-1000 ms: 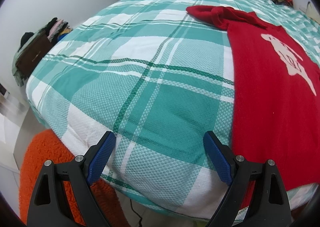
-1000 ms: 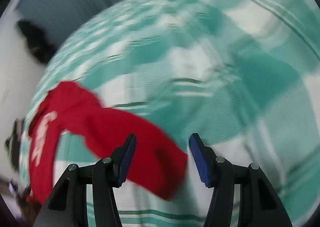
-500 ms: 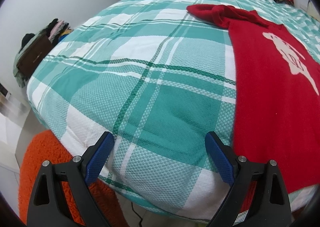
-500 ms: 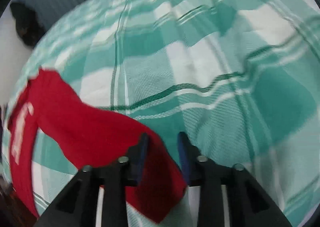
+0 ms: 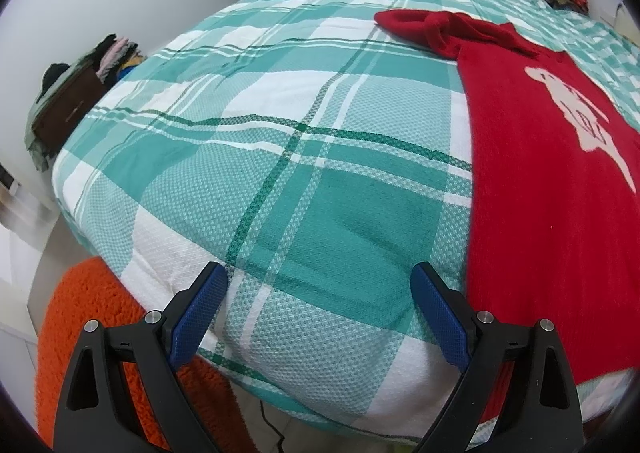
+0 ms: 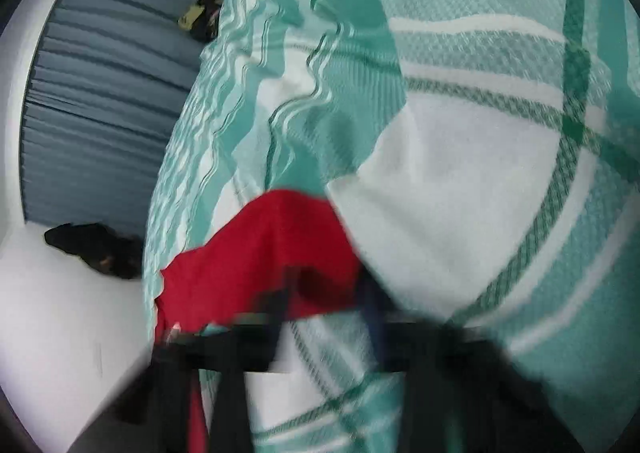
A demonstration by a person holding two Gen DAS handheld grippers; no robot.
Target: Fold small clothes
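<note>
Left gripper (image 5: 318, 305), nearest, jaws spread wide over the corner of the green plaid bedspread (image 5: 280, 157), holding nothing. Right gripper (image 6: 328, 317), badly blurred; jaw gap not readable, though red knit lies between its 2 fingers. Beyond, red sweater (image 5: 552, 189) spread flat on the bed, one sleeve (image 5: 424, 27) bunched at the far end. Judged soft, light, limp, clingy; best pinched at cuff, hem or shoulder edge.

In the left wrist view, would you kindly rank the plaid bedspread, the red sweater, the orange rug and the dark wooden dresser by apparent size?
1. Teal-and-white plaid bedspread, by far the largest.
2. Red knit sweater with a cream motif.
3. Fuzzy orange rug, partly hidden and cut off, so this is unsure.
4. Dark brown wooden dresser, smallest, though farthest from the camera.
</note>
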